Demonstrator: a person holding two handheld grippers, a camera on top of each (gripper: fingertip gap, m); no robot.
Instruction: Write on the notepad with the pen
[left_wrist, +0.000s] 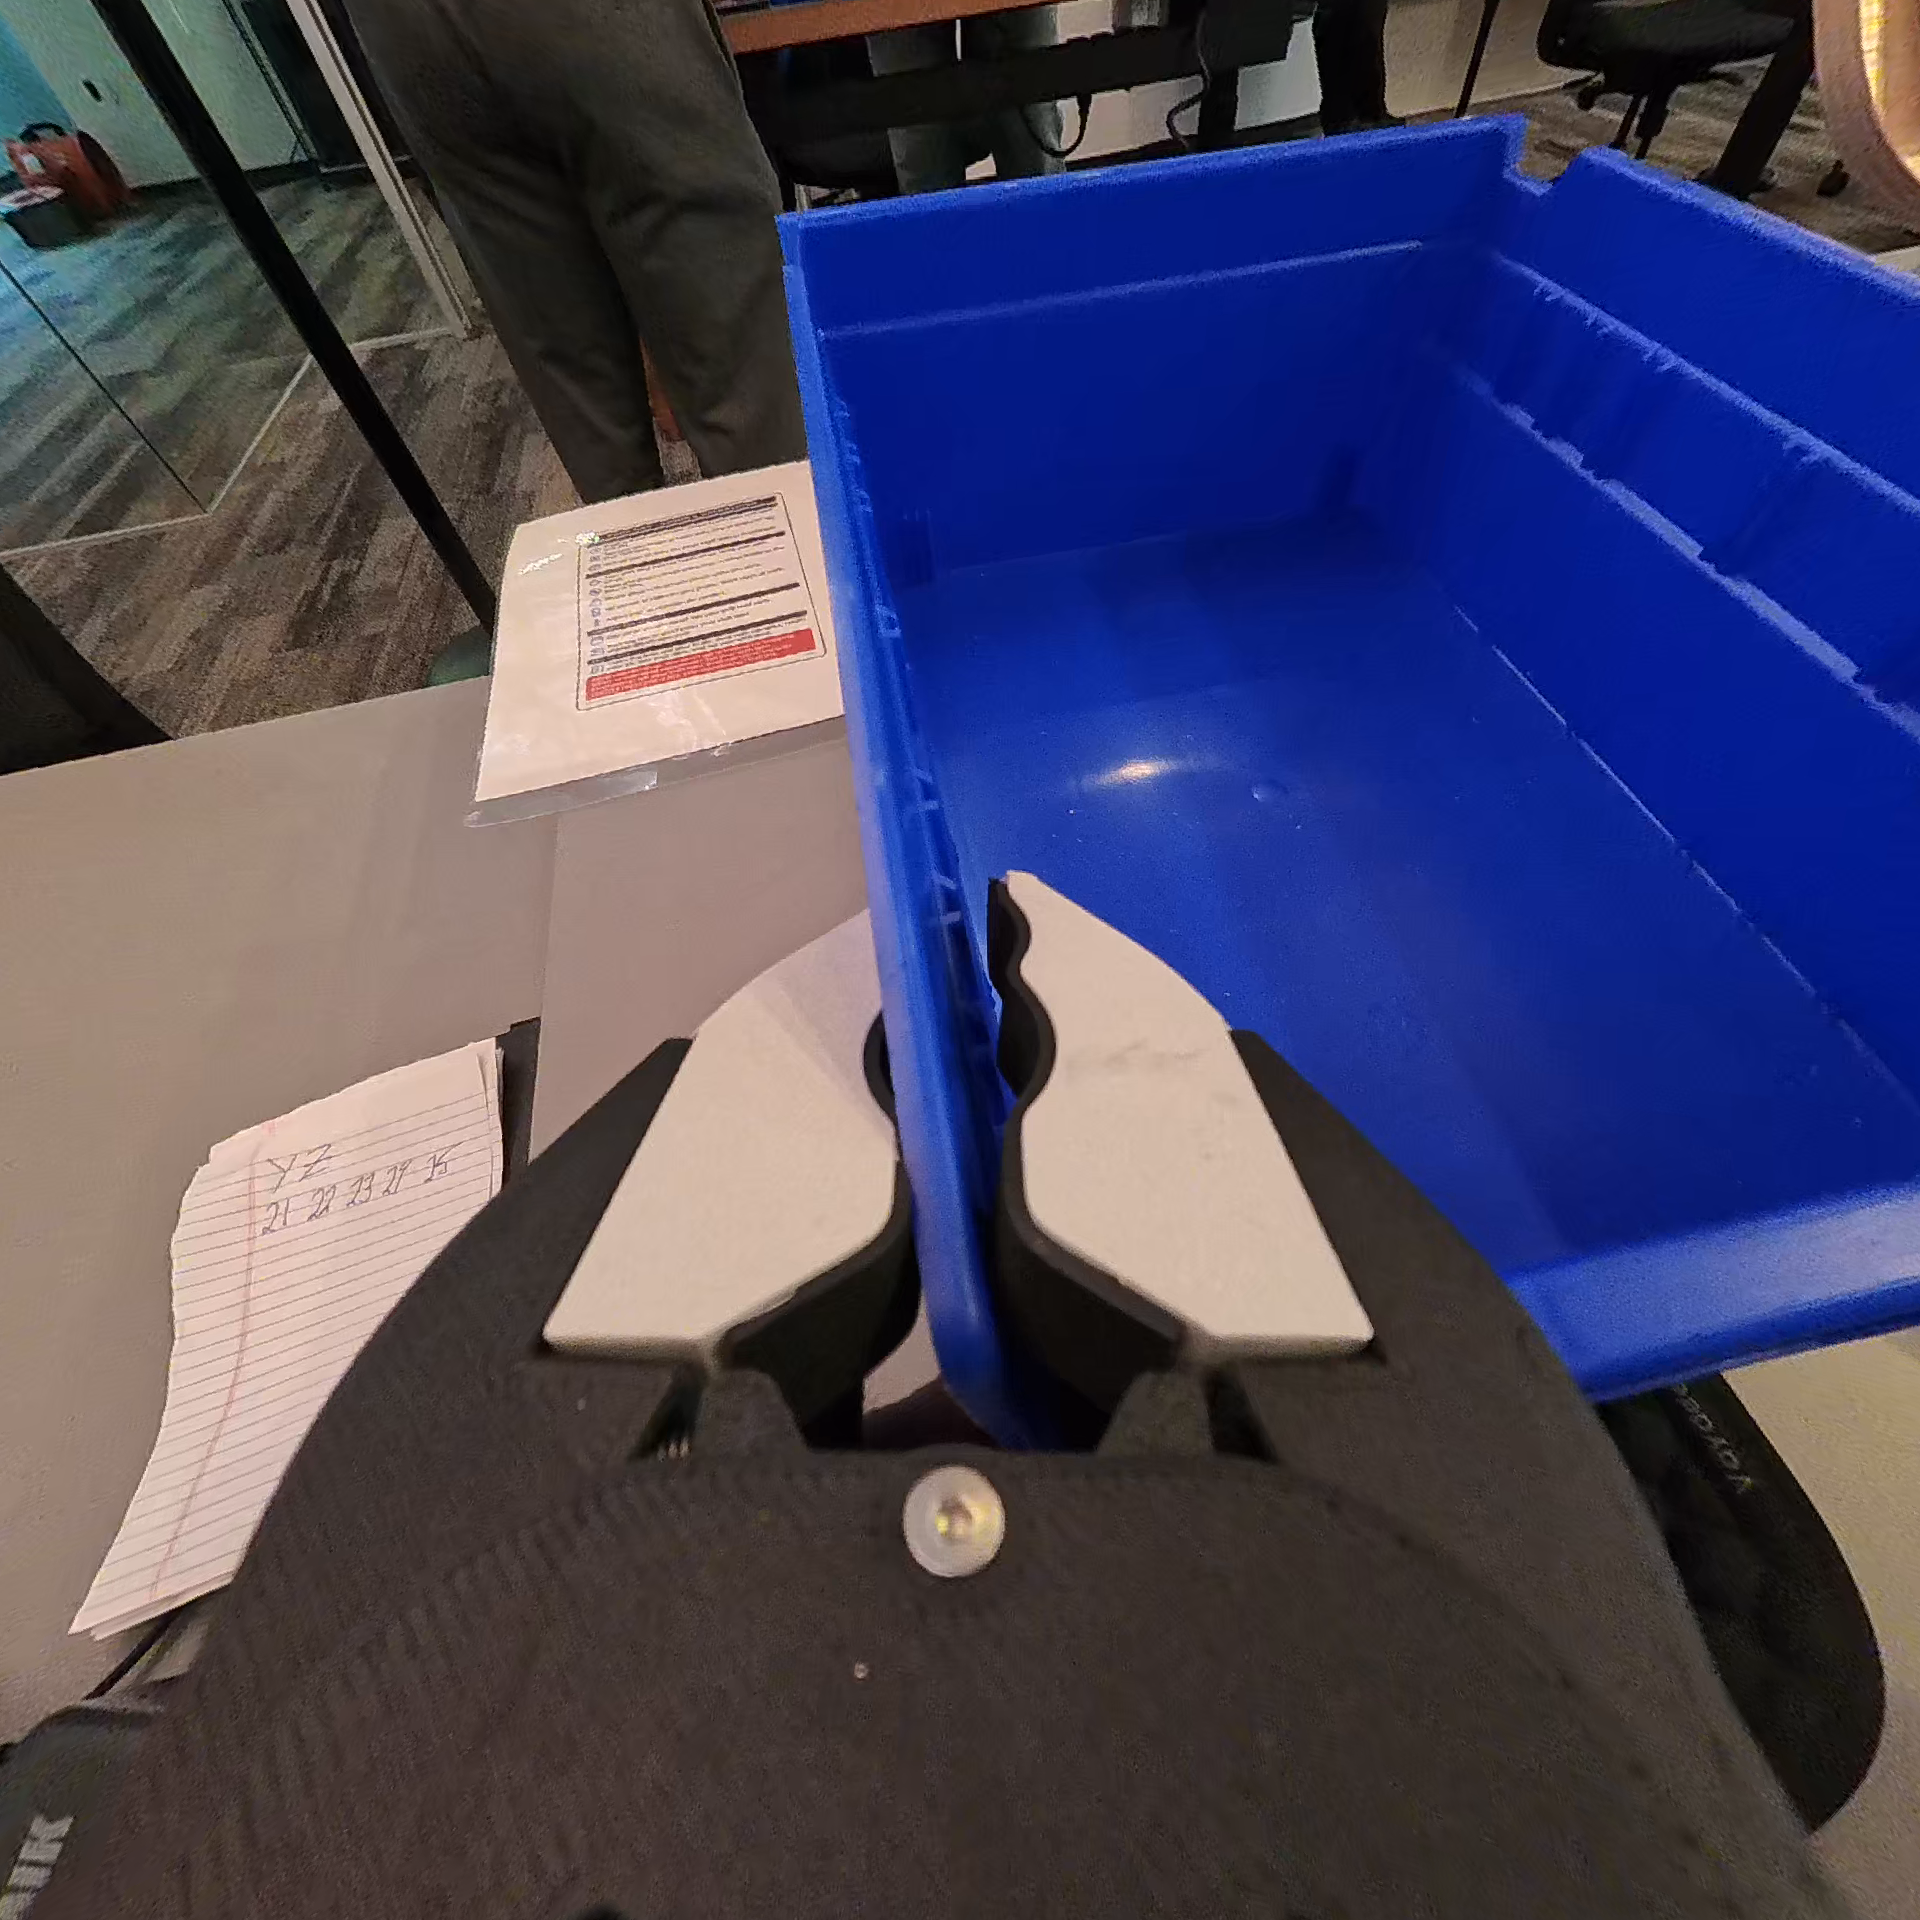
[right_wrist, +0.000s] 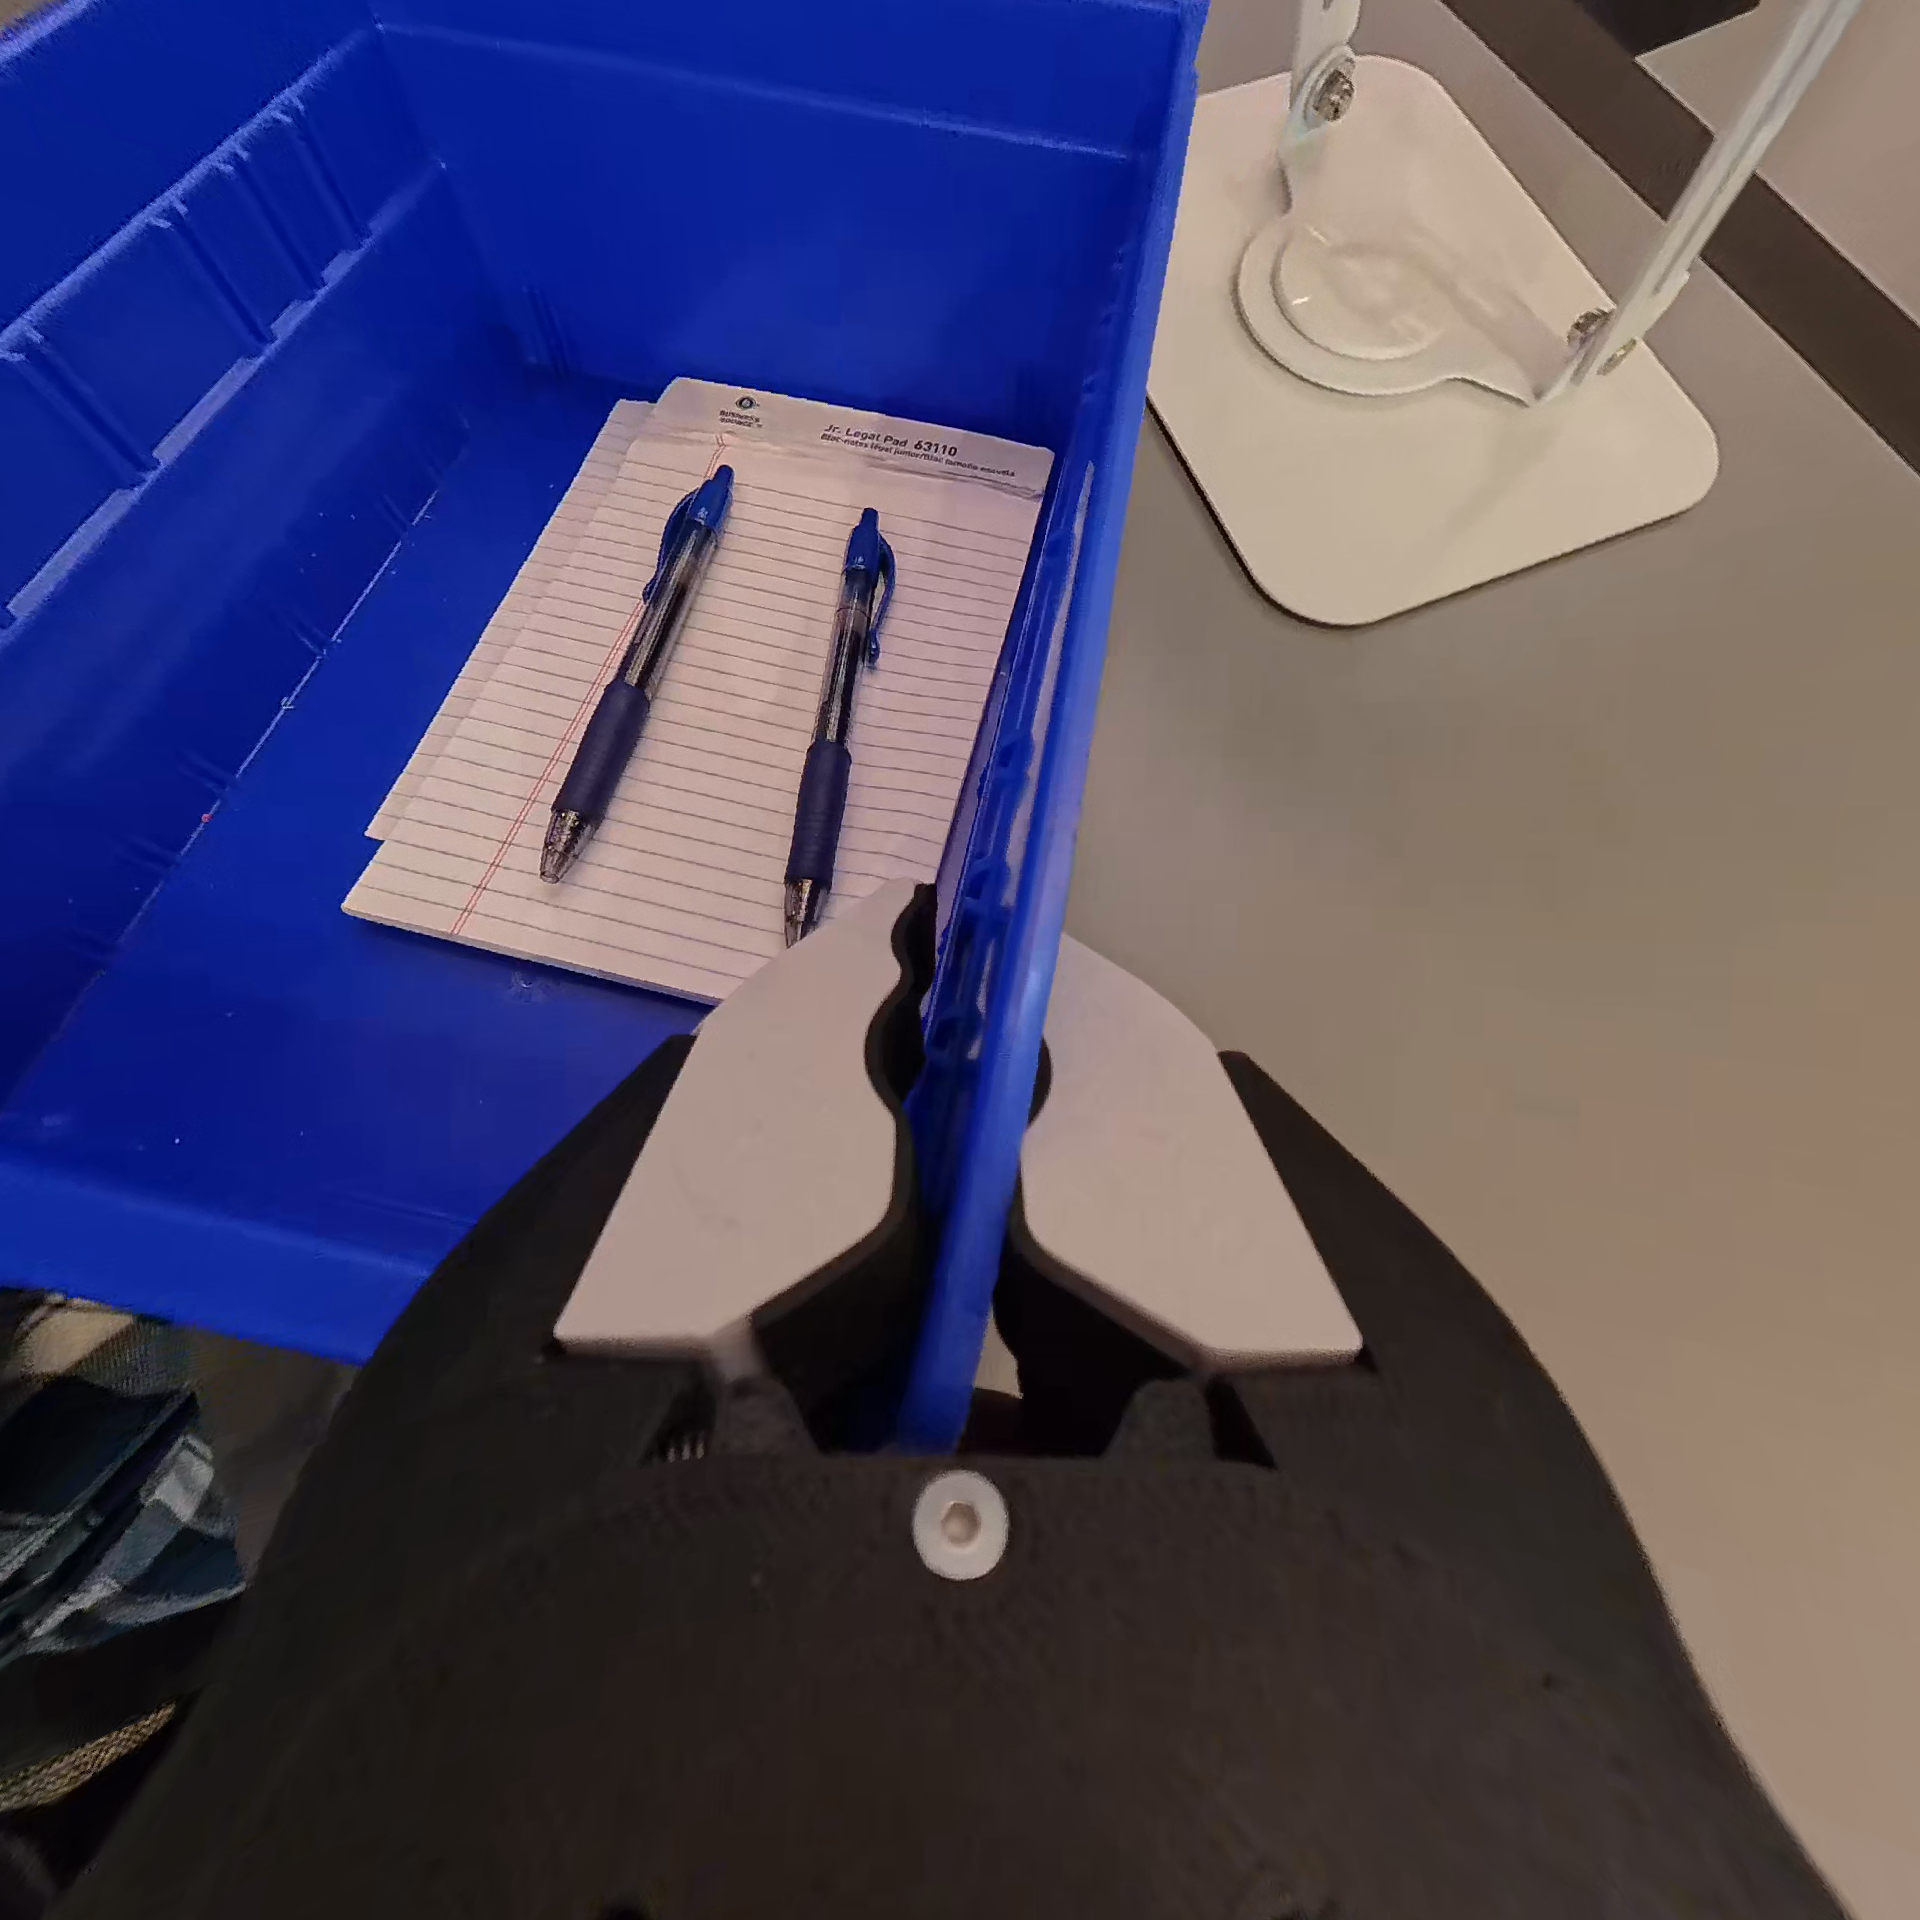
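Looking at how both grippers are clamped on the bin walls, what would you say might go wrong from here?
With the left gripper and right gripper each pinching a wall of the blue bin, uneven lifting may tilt it. The two pens lie loose on the notepad and could roll off.

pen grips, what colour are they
Dark blue rubber grips on both pens, clearest in the right wrist view.

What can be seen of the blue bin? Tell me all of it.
The blue bin is an open-topped, rigid, glossy plastic box with ribbed walls and a lipped rim. The left gripper clamps one side wall, the right gripper the opposite one. Inside lies a lined notepad bearing two blue pens.
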